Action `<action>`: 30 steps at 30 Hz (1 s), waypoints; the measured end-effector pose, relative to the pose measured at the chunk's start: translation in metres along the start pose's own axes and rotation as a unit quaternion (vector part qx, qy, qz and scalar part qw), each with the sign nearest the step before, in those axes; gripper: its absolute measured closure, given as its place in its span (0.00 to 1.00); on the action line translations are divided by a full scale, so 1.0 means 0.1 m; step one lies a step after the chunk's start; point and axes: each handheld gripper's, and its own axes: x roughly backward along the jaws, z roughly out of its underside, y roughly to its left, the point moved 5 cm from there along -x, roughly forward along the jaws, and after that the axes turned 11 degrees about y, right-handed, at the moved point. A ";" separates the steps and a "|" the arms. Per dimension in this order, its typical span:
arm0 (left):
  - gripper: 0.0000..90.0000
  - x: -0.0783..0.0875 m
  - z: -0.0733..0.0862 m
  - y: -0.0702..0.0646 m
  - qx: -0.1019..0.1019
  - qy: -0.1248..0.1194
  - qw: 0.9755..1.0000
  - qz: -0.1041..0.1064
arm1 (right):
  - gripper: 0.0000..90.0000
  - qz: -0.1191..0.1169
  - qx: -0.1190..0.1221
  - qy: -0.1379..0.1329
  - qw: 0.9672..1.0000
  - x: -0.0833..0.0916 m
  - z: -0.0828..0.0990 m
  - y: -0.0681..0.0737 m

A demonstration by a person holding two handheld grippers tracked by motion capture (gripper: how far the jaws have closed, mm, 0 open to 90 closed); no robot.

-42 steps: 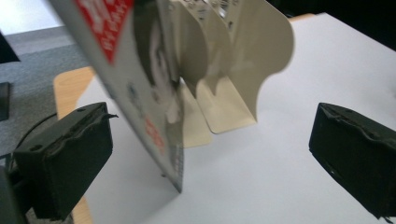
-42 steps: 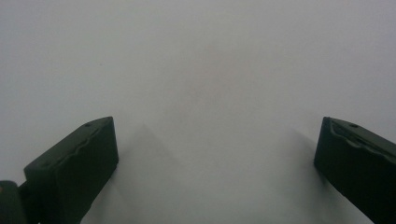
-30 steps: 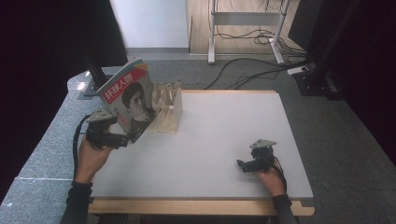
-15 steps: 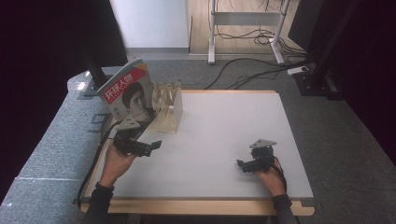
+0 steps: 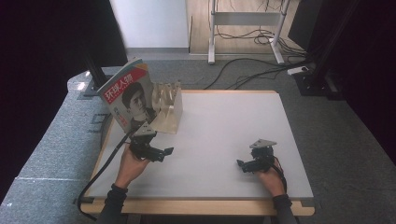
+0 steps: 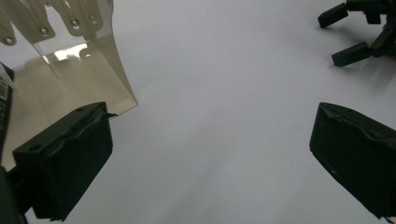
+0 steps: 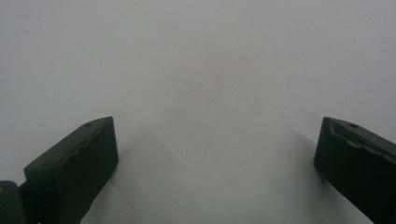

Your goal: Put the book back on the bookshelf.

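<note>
Pale grey rectangular tabletop (image 5: 219,135) with a light wooden edge, seen from the high view; grey carpet and black cables lie beyond its 12 o'clock side.

Item 1: clear, faintly yellow plastic rack with upright dividers (image 5: 167,108), standing at the tabletop's 10 o'clock corner. In the left gripper view its slanted sheet and riveted tabs (image 6: 70,51) occupy the 10 to 11 o'clock area, its lower corner just beside the near jaw.

Item 2: magazine with a red, white and teal cover and a portrait photograph (image 5: 128,100), standing tilted in or against the 9 o'clock side of the rack; which of the two cannot be told. A red band across the cover's upper part carries large white Chinese characters; the smaller print is too small to read.

Item 3: left black two-jaw gripper with a grey three-cornered plate (image 5: 163,153), held in the person's left hand (image 5: 130,163) over the tabletop at 8 o'clock, just in front of the rack. Jaws spread wide, nothing between them; a black cable trails toward 7 o'clock.

Item 4: right black two-jaw gripper with a grey three-cornered plate (image 5: 243,165), held in the person's right hand (image 5: 268,177) at 5 o'clock, well apart from the left gripper. Its own view shows the jaws wide apart over bare tabletop (image 7: 201,84), gripping nothing. It also appears at 1 o'clock in the left gripper view (image 6: 348,32).
</note>
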 end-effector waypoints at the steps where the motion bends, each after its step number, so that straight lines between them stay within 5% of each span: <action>1: 0.00 -0.03 0.02 0.00 -0.001 0.000 1.000 0.000 | 0.00 0.000 0.000 0.000 1.000 0.00 0.00 0.00; 21: 0.00 -0.62 0.39 0.01 0.011 0.040 0.999 0.006 | 0.00 0.000 0.000 0.000 1.000 0.00 0.00 0.00; 30: 0.00 -0.76 0.50 -0.03 0.000 0.069 0.997 -0.025 | 0.00 0.000 0.000 0.000 1.000 0.00 0.00 0.00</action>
